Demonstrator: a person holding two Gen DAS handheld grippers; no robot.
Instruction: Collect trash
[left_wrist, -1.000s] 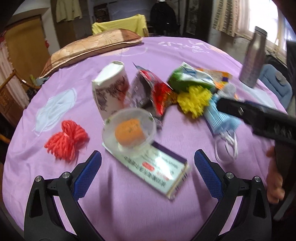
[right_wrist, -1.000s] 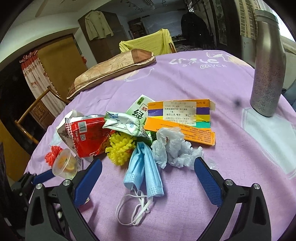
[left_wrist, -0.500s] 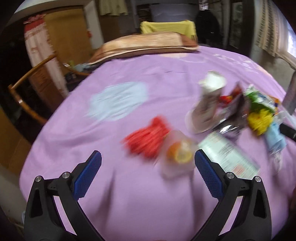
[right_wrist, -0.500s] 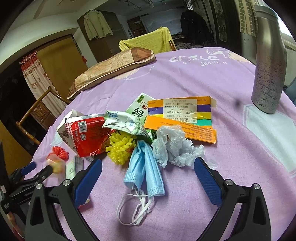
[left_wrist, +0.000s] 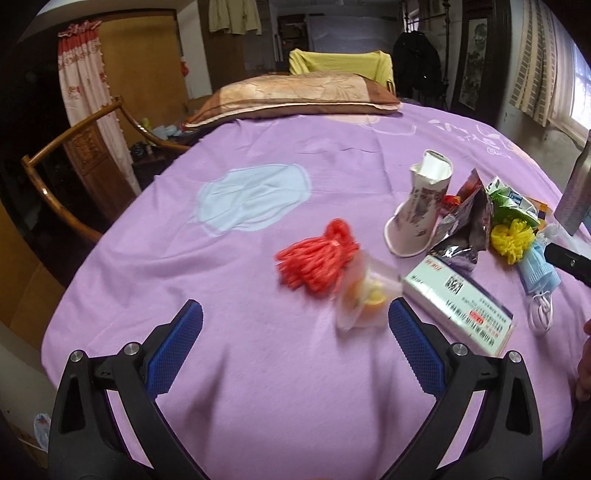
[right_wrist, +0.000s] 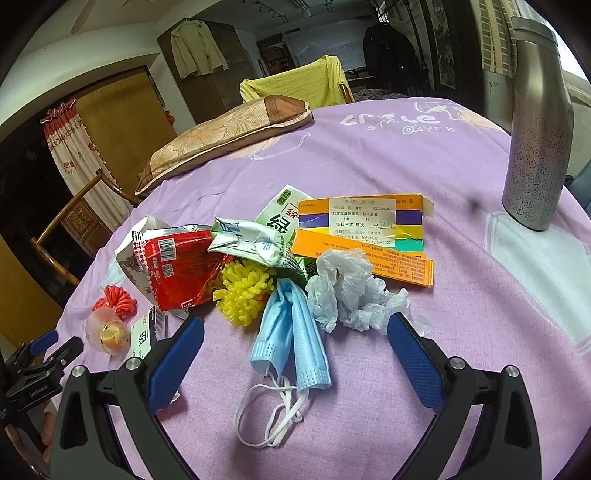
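Trash lies on a purple-covered table (left_wrist: 258, 369). In the left wrist view my left gripper (left_wrist: 295, 332) is open and empty; a clear jelly cup (left_wrist: 364, 295) lies tipped by its right fingertip, next to a red yarn bundle (left_wrist: 317, 258), a white medicine box (left_wrist: 458, 306), a crushed paper cup (left_wrist: 421, 218) and a snack bag (left_wrist: 465, 221). In the right wrist view my right gripper (right_wrist: 295, 332) is open and empty above a blue face mask (right_wrist: 291, 332), beside a crumpled plastic bag (right_wrist: 347, 291), a yellow pompom (right_wrist: 243, 291) and an orange box (right_wrist: 365, 236).
A steel bottle (right_wrist: 535, 133) stands at the table's far right. A brown pillow (left_wrist: 291, 92) lies at the far edge. A wooden chair (left_wrist: 77, 173) stands to the left of the table, and a yellow-draped chair (right_wrist: 295, 81) behind it.
The left gripper has swung left, away from over the jelly cup. The cup has tipped off the medicine box onto the cloth beside the red yarn. The right gripper has hardly moved.
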